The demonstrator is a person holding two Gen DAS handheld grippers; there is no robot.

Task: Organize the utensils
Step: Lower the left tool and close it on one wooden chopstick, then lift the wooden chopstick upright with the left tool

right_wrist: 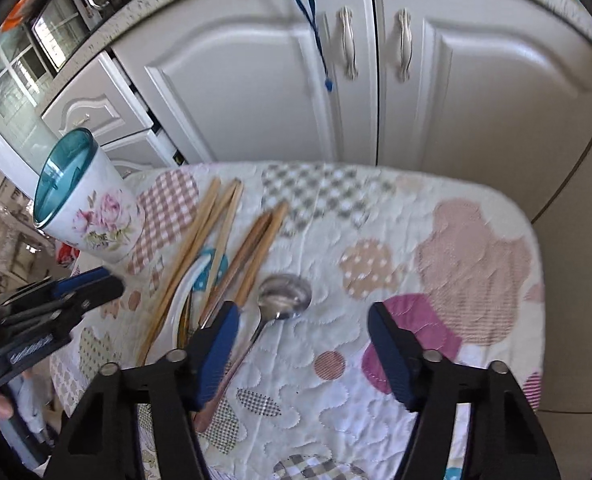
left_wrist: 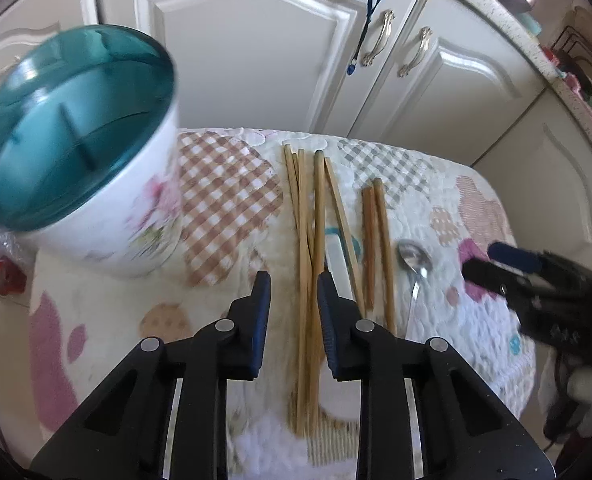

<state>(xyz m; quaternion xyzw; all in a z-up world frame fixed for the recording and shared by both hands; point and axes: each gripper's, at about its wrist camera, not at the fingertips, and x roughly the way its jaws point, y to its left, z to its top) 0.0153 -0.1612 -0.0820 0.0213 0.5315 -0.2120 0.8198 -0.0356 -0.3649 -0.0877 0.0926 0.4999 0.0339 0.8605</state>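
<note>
Left wrist view: your left gripper (left_wrist: 293, 280) hovers over the quilt (left_wrist: 223, 200) with its jaws partly open around the near ends of the chopsticks (left_wrist: 308, 240), holding nothing firmly that can be seen. The cup (left_wrist: 95, 168), teal inside and floral outside, stands left of the chopsticks; a white ceramic spoon (left_wrist: 340, 264) lies among them, a darker chopstick pair (left_wrist: 378, 248) just right, and a metal spoon (left_wrist: 415, 260) right of that. Your right gripper (left_wrist: 484, 262) enters right of the metal spoon. Right wrist view: your right gripper (right_wrist: 304, 320) hangs wide open and empty, right of the chopsticks (right_wrist: 199, 232), its left finger (right_wrist: 219, 344) over the metal spoon (right_wrist: 283, 294) handle. The cup (right_wrist: 91, 212) stands left of the chopsticks; your left gripper (right_wrist: 91, 284) sits below the cup.
</note>
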